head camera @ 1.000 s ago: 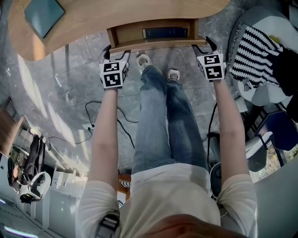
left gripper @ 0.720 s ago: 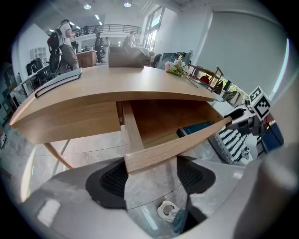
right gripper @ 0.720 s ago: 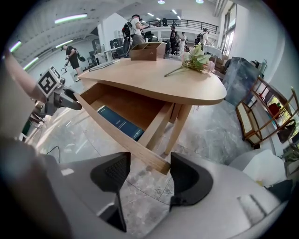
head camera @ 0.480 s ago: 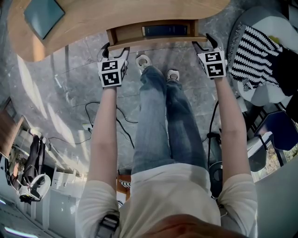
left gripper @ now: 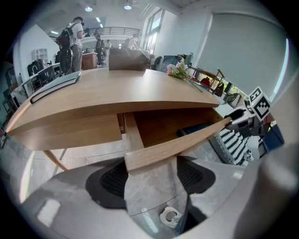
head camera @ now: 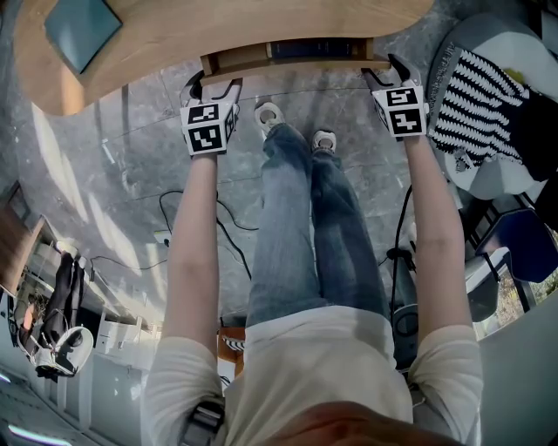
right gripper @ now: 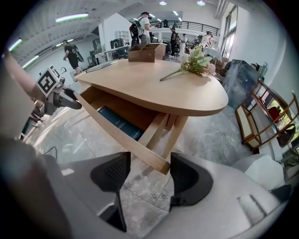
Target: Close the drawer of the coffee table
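Where the table (head camera: 244,22) fills the top of the head view, its drawer (head camera: 261,65) stands partly out beneath the wooden top. Its front panel (head camera: 340,63) runs across between both arms, and a narrow strip of the interior shows. The left gripper (head camera: 215,87) sits at the left end of that panel and the right gripper (head camera: 384,74) at the right end, both pointing steeply down and toward the table. Each has its jaws spread wide and grasps nothing. In the left gripper view the panel's end lies across the gap at the jaw tips, and the right gripper view shows the same at the opposite corner, with the pads clear of the wood. Whether the tips press on the panel face or stand just short of it cannot be confirmed. A dark blue book (head camera: 309,48) lies flat inside the drawer, below the rim. Assessment: closure looks well advanced but not complete. Recommended practice for the push: hold both grippers level with one another so the panel travels square and does not rack on its runners. Bear on the face, not the top edge. Leave the jaws spread and drive evenly until the panel sits flush under the top — no final slam, as the book could slide.
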Action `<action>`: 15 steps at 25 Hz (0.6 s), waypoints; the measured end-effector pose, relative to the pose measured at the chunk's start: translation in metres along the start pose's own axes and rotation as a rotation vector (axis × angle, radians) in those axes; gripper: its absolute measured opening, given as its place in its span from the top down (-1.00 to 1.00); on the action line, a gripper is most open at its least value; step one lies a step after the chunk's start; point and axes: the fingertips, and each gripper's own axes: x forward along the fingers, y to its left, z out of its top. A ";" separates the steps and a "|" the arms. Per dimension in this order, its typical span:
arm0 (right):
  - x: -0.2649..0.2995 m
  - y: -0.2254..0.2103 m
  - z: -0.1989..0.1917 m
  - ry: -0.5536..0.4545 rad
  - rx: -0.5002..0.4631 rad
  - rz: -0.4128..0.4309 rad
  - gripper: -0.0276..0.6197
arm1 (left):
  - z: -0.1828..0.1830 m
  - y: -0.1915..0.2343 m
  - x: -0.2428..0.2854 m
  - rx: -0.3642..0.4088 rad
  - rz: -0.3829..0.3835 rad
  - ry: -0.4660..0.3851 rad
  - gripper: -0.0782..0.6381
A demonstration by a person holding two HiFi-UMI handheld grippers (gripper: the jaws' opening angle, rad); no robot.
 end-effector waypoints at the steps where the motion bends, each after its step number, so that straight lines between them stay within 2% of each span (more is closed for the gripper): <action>1: 0.000 -0.001 0.001 -0.001 -0.001 -0.001 0.09 | 0.001 0.000 0.001 0.000 0.000 -0.002 -0.14; 15: 0.008 -0.012 0.021 -0.016 -0.007 -0.010 0.09 | 0.022 0.009 0.008 0.003 0.004 -0.027 -0.15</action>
